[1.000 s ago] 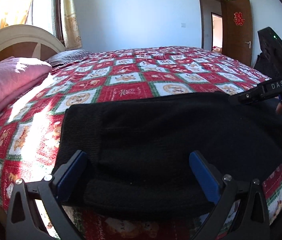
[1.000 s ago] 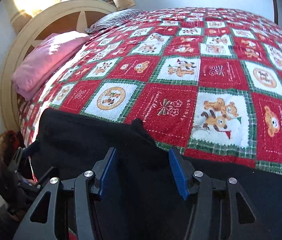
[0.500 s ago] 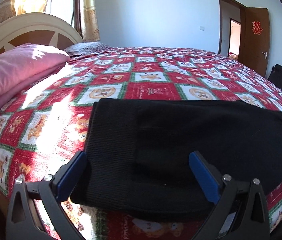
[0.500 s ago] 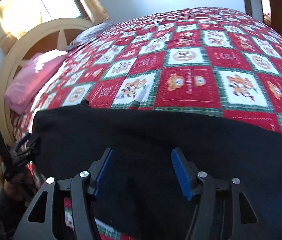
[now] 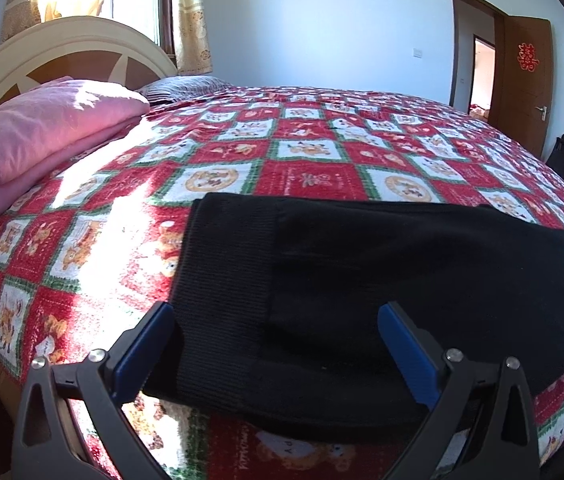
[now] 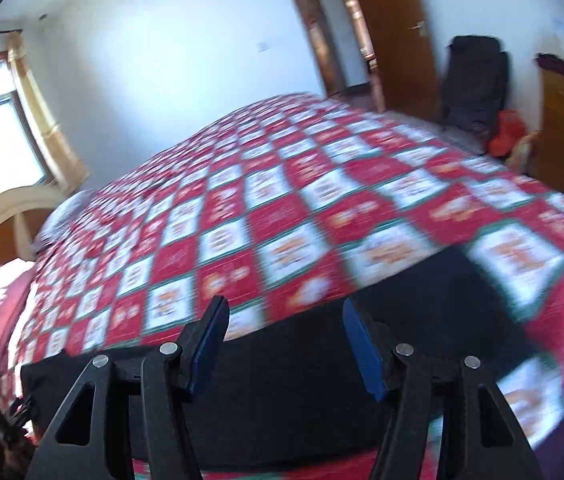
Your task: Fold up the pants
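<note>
black pants (image 5: 381, 280) are laid flat along the near edge of the quilt (image 5: 301, 152). the left gripper (image 5: 276, 344) is held wide open over the waistband, nothing gripped. the right gripper (image 6: 283, 340), blurred, appears open and empty.

You see a bed (image 5: 82, 44) covered by a red, white and green patchwork quilt (image 5: 309, 152). On the quilt, black pants (image 5: 401, 264) lie flat along the near edge; folded pink bedding (image 5: 46, 128) and a striped pillow (image 5: 178, 88) lie by the headboard.
</note>
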Available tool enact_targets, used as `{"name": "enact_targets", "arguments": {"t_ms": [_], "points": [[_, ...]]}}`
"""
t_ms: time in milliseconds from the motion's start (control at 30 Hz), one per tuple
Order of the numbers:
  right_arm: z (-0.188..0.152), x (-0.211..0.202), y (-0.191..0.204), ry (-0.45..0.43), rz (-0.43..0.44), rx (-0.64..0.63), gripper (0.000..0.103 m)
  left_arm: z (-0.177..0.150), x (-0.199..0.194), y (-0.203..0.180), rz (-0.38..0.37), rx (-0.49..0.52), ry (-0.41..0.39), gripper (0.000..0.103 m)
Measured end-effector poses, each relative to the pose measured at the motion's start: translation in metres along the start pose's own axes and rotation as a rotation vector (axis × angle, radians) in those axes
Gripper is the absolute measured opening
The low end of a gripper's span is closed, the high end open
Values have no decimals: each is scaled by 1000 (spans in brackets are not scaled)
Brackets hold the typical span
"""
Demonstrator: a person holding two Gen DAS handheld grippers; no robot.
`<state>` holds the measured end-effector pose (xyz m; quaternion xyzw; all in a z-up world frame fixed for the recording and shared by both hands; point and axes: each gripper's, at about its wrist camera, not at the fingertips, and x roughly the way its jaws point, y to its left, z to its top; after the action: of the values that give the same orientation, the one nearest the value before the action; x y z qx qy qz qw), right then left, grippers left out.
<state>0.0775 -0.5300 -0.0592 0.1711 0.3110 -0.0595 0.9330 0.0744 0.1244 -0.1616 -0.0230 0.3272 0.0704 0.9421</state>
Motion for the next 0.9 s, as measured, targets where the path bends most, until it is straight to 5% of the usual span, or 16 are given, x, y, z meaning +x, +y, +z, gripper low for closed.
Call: {"name": "enact_targets", "arguments": {"t_ms": [133,267,500,900], "points": [[14,-24,-59,-34,-101,59,61,-2,5,12,-1,-70,22,103],[14,-28,-94,-20,-104,103,59,-3,4,11,12,-63,15,103],[-3,6,-105,139,-127,79,56,-9,7,18,-29,-76,-27,103],[-7,6,-113,158,-75,84,42,-10,7,17,-31,-78,-39,103]]}}
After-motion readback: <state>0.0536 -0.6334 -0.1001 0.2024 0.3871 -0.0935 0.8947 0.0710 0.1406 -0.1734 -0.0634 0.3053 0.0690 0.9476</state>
